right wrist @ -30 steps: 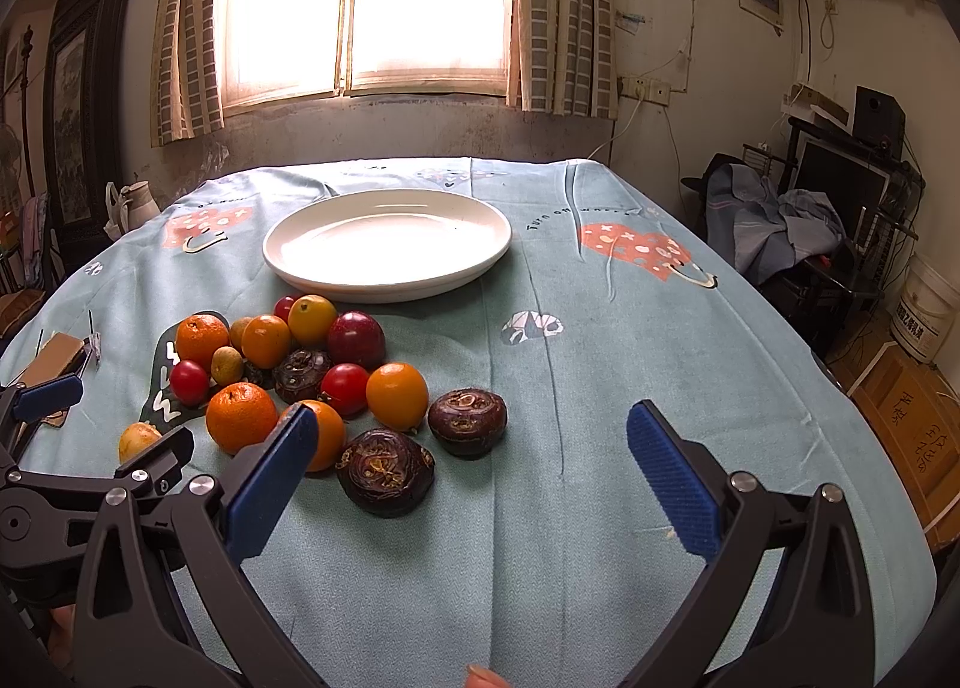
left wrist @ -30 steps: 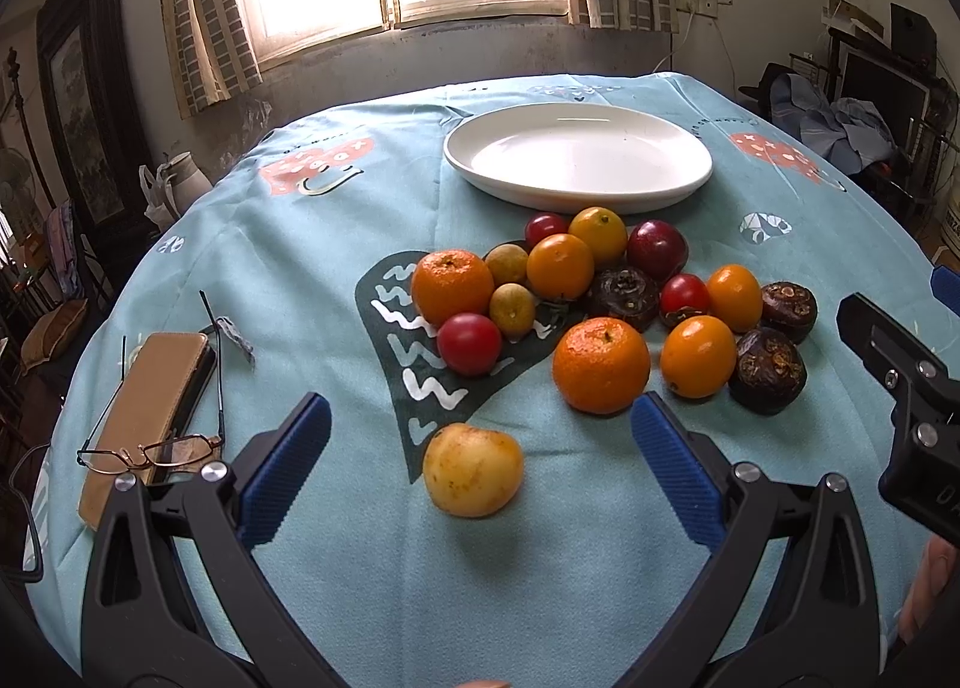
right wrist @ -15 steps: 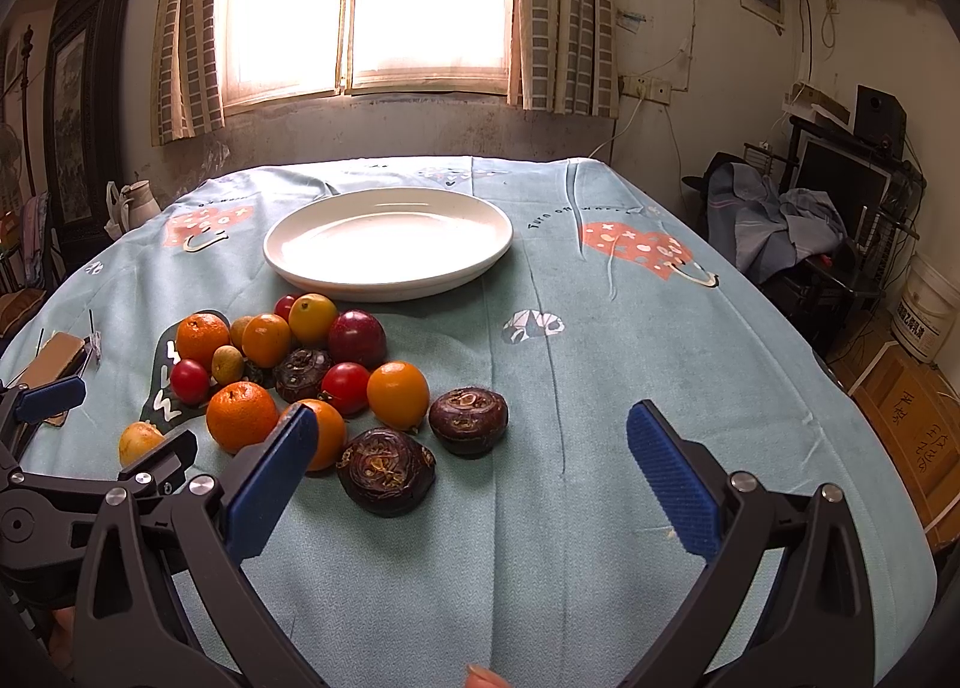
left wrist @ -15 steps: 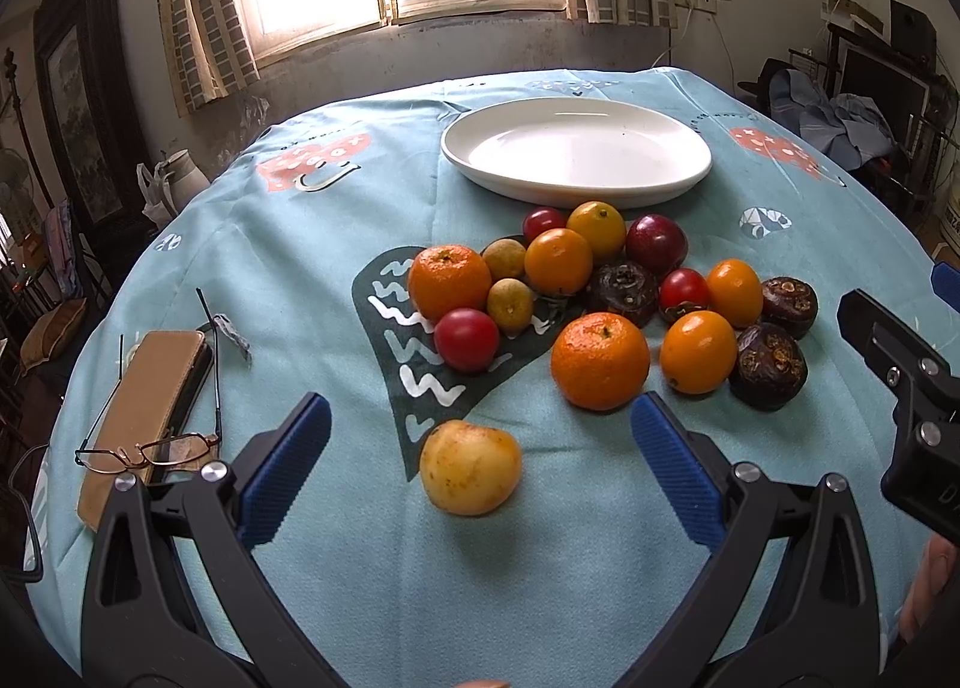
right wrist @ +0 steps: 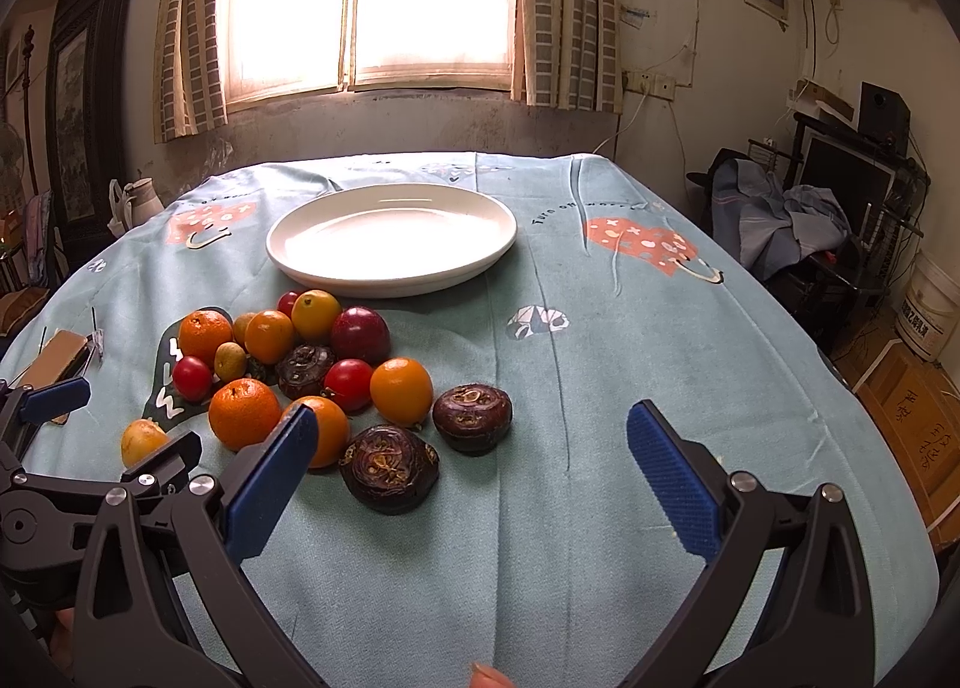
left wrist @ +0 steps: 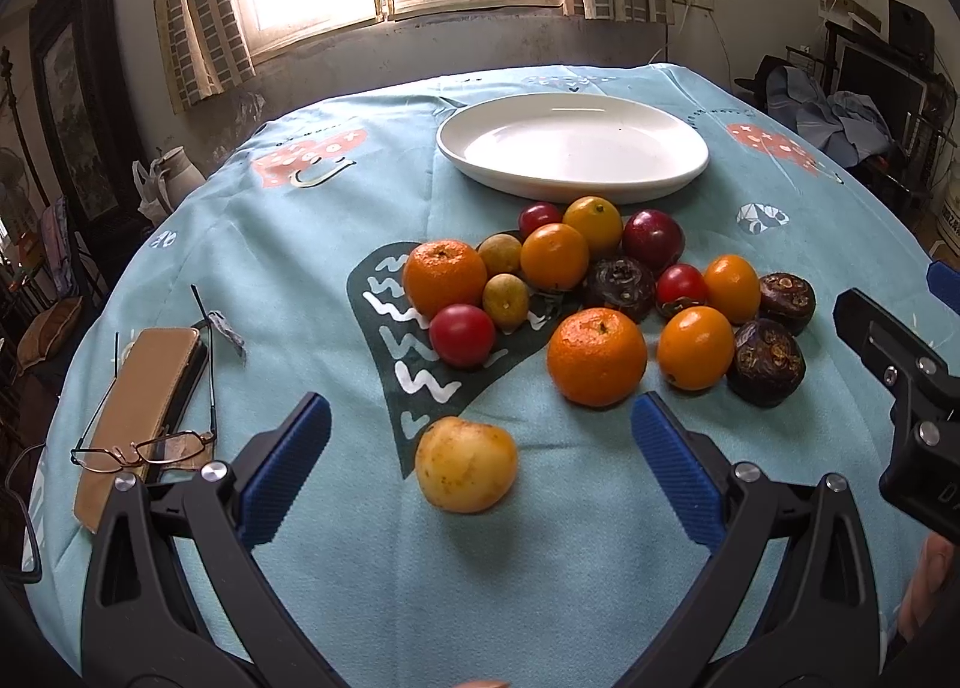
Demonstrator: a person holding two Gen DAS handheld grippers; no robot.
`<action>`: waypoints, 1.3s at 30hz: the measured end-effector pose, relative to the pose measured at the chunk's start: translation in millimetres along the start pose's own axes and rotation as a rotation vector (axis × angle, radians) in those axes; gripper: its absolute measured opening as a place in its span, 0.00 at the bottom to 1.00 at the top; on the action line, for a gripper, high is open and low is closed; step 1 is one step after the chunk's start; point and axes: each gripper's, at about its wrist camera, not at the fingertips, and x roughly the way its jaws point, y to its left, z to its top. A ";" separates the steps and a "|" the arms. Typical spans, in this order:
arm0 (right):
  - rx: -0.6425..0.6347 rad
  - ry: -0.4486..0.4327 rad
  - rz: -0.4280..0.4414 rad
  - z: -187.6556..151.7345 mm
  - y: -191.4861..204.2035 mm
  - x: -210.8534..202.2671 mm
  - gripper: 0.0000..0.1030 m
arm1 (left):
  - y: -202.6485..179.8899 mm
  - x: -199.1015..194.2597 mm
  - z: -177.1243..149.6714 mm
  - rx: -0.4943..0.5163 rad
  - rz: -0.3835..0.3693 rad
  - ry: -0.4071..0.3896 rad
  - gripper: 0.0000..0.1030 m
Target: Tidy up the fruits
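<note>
Hovering low over the tabletop (left wrist: 312, 598), the left claw (left wrist: 480, 451) has its blue pads spread wide with nothing between them; a yellow fruit (left wrist: 465, 463) lies on the cloth in the gap, touching neither pad. The right claw (right wrist: 471, 469) is likewise spread wide and holds nothing, with bare cloth and a dark brown fruit (right wrist: 389, 469) showing between its pads. In the left view, the fruit pile (left wrist: 600, 292) sits at 12 o'clock from the left claw, oranges, small red fruits and dark brown ones packed close and mostly touching. A large orange (left wrist: 597, 357) lies at the pile's near edge. Beyond the pile, still toward 12 o'clock, stands a white plate (left wrist: 573, 148) with no fruit on it. At 9 o'clock from the pile lie glasses (left wrist: 141, 445) across a tan case (left wrist: 141, 406).
</note>
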 end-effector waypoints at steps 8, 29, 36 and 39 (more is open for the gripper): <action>-0.053 0.207 0.281 -27.2 -15.3 3.1 0.99 | 35.8 -11.3 -21.8 0.096 0.012 0.055 0.98; -0.048 0.351 0.454 -16.7 -14.3 38.5 0.99 | 40.9 34.3 1.8 0.082 -0.160 0.198 0.98; -0.014 0.372 0.515 -18.9 -18.7 45.8 0.80 | 40.3 47.9 1.7 0.066 -0.185 0.233 0.91; -0.003 0.378 0.533 -19.3 -18.6 47.4 0.78 | 39.1 41.5 2.1 0.071 -0.203 0.213 0.65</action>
